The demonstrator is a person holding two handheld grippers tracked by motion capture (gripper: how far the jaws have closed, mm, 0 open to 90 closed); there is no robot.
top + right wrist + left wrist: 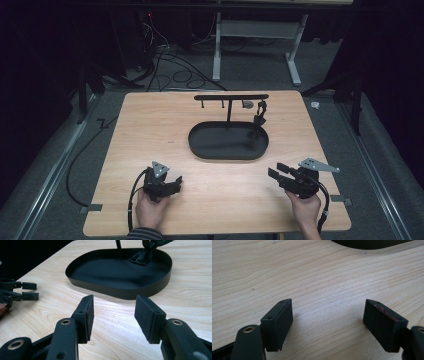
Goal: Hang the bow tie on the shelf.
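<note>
Count: two handheld grippers, one wooden table [150, 130], one black oval tray [200, 145], one T-shaped black stand [230, 97] rising from the tray, one dark item [260, 112] hanging near the crossbar's right end, with something small and grey beside it on the bar; what either is cannot be told.

Tray: at table centre, slightly toward 12 o'clock. Long axis runs 9 to 3 o'clock, parallel to the crossbar above it.

Left gripper [176, 183]: at 7 o'clock from the tray, well apart from it, pointing toward 3 o'clock. Jaws spread wide over bare wood, nothing between them.

Right gripper [276, 171]: at 4 o'clock from the tray, pointing toward 10 o'clock at the tray's rim. Jaws apart, empty.
</note>
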